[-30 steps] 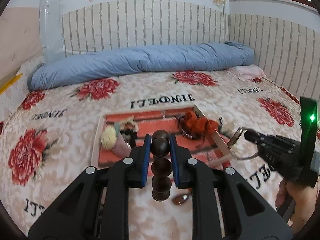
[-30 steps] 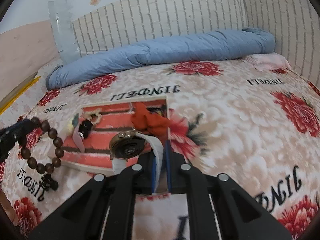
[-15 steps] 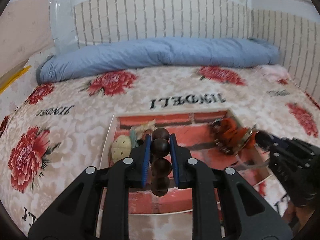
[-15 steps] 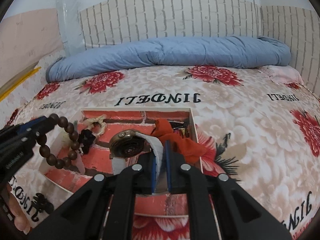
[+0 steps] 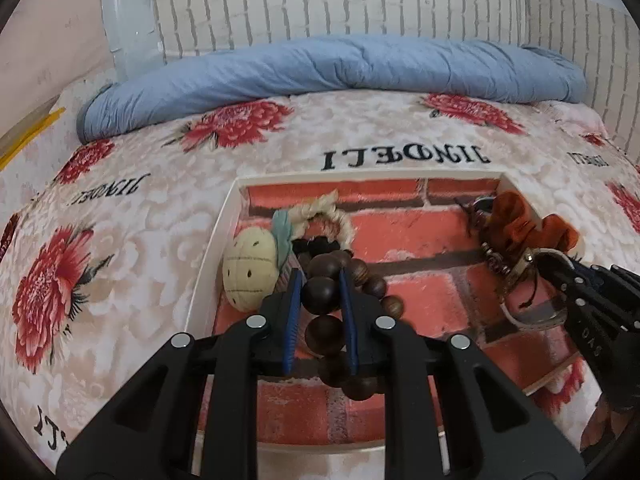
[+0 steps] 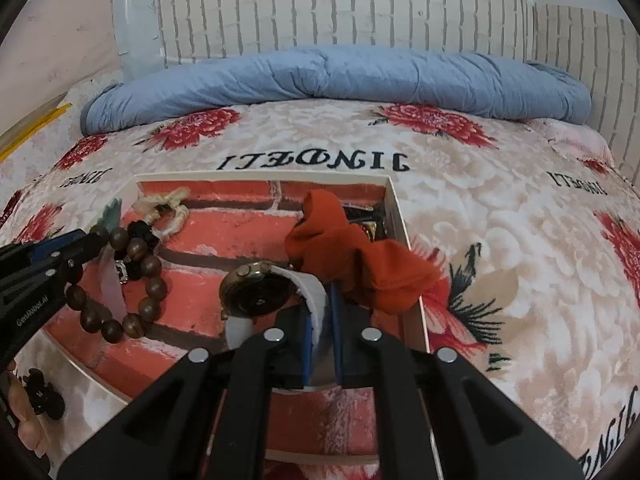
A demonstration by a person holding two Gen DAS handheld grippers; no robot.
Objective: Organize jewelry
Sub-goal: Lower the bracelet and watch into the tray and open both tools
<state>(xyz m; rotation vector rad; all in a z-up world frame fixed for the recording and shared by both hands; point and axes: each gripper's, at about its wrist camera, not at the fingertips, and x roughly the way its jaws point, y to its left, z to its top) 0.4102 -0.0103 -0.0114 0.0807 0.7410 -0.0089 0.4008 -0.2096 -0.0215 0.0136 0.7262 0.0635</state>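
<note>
Left tongs (image 5: 320, 294) pinched on a brown bead of the bracelet (image 5: 325, 330), blue pads tight on both sides. Rest of the beads hanging in a loop under the tongs, low over the left part of the tray (image 5: 208, 248).

Just left of the beads, lying in the tray: a cream ball (image 5: 249, 276), a teal bit and a rope ring (image 5: 320, 216). Something small and black right behind the beads.

Red brick print all over the tray floor, white walls around it. Tray resting on the bed (image 5: 132, 224), on a cover with big red flowers and black letters. Blue quilt (image 5: 328, 68) rolled up along the far wall.

Right tongs (image 6: 322, 320) squeezed nearly all the way together on the white strap of the watch (image 6: 260, 294). Round dark watch face tipped up, sticking out to the left of the tongs, over the right half of the tray. Orange cloth (image 6: 352, 256) bunched at the tray's right wall, touching the strap.
</note>
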